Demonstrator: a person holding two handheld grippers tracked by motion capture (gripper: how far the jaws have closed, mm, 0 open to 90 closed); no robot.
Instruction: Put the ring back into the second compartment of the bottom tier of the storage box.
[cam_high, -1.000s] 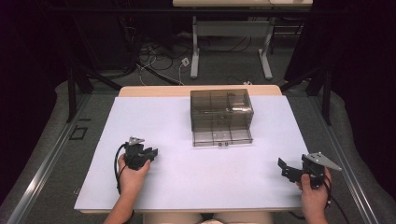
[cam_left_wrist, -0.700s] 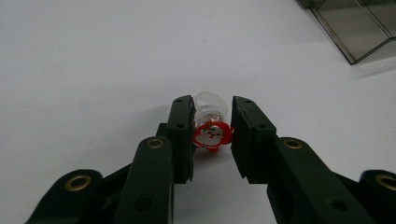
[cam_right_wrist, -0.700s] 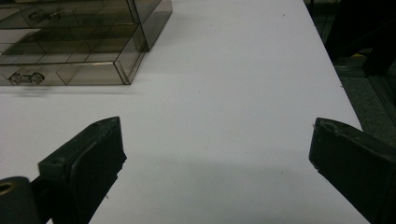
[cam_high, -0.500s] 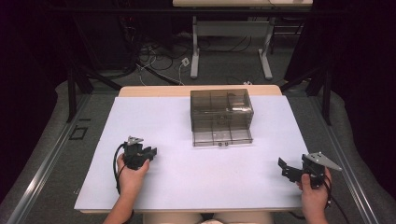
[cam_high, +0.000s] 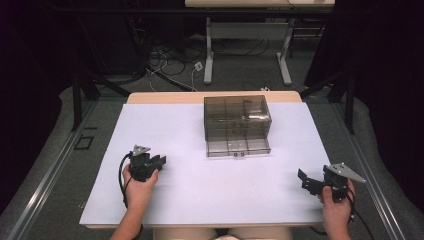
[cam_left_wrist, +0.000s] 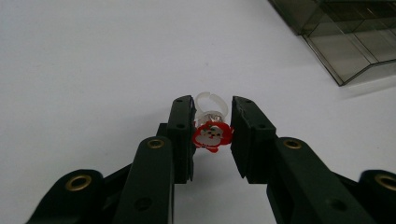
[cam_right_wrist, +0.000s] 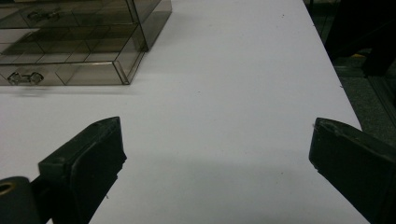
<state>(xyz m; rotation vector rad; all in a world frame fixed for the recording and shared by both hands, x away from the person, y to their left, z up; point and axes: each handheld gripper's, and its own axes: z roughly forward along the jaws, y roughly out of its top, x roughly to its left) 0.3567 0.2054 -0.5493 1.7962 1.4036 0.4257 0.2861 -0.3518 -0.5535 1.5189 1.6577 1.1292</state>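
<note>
On the left half of the white worktop (cam_high: 200, 200), the left hand (cam_high: 137, 187) holds the left gripper (cam_high: 159, 161) low over the surface, jaws pointing right, toward the middle. Left gripper view: the two black jaws are drawn close and clamp a small plastic ring (cam_left_wrist: 212, 122) between their pads. Ring has a clear open band and a red-and-white figure on its face; band points away from the camera, figure faces it. The ring sits just above the worktop; I cannot tell if it touches.

Centre, toward the far edge: a smoky see-through plastic box (cam_high: 237, 125) with small drawers stands upright on the worktop, well apart from both grippers. Bottom drawer is pulled out toward the person and shows divided compartments and two small clear knobs on its front. Something small lies in an upper compartment, too blurred to identify. Same box appears at top right of the left gripper view and top left of the right gripper view.

Right side, near the front corner: the right hand (cam_high: 336, 210) holds the right gripper (cam_high: 306, 181), grey plate on top, jaws pointing left. Right gripper view: jaws spread wide, nothing between them, bare worktop below.
</note>
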